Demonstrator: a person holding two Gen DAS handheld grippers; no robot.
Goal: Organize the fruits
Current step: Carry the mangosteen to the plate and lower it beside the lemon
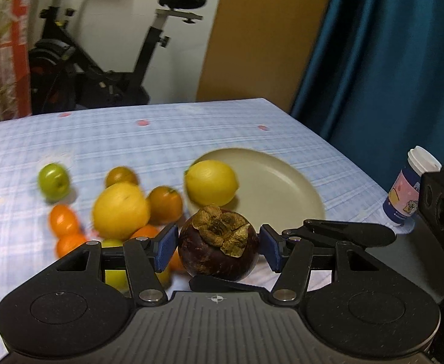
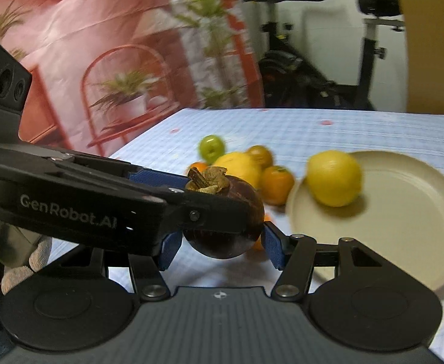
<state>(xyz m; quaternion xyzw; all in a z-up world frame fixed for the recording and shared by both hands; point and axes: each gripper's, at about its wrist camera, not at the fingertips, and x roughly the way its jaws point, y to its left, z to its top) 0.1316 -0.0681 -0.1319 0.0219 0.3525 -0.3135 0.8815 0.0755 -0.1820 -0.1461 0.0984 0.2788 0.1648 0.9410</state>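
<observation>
Both sets of jaws are clenched on one fruit: the left gripper [image 1: 218, 247] and the right gripper [image 2: 218, 247] each press blue pads against the sides of the same dark mangosteen [image 1: 218, 244], which hangs clear of the worktop [image 1: 161, 139], so it is gripped from two directions at once. From the mangosteen, a lemon [image 1: 211, 182] lies at 12 o'clock on the near rim of the beige plate [image 1: 282, 182], the only fruit on it. At 10 o'clock sits the unsorted heap: a second, larger yellow fruit [image 1: 120, 210], several oranges [image 1: 164, 204] and a green apple [image 1: 53, 180] at its far edge. A paper cup [image 1: 410, 188] stands at 3 o'clock. The sorting looks barely begun: one fruit plated, one in transit, most still heaped.
</observation>
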